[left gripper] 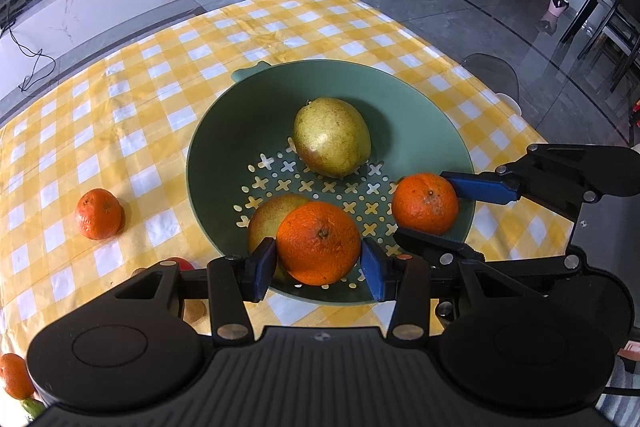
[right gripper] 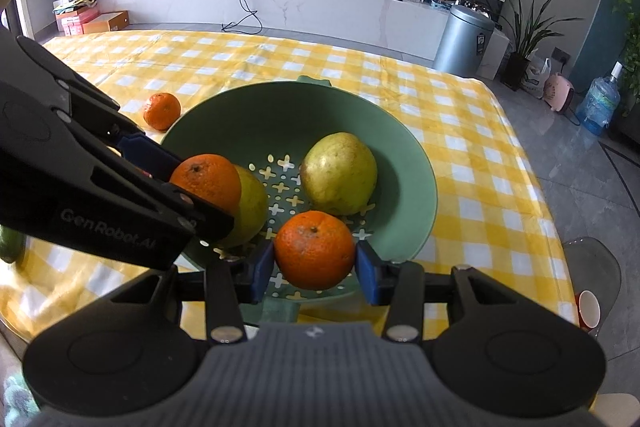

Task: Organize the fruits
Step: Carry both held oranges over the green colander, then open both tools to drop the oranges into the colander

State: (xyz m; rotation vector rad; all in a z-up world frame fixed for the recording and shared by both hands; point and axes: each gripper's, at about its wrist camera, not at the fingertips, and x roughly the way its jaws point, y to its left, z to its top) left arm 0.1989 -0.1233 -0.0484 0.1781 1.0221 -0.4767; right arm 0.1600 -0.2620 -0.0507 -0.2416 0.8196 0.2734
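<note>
A green perforated bowl stands on the yellow checked cloth with two yellow-green pears in it, one at the back and one at the near side. My left gripper is shut on an orange, held over the near pear. My right gripper is shut on a second orange just above the bowl's right side. The two grippers hang close beside each other over the bowl.
A loose tangerine lies on the cloth left of the bowl. Another orange and a red fruit sit near the front left, partly hidden. A clear chair and a red cup stand beyond the table's right edge.
</note>
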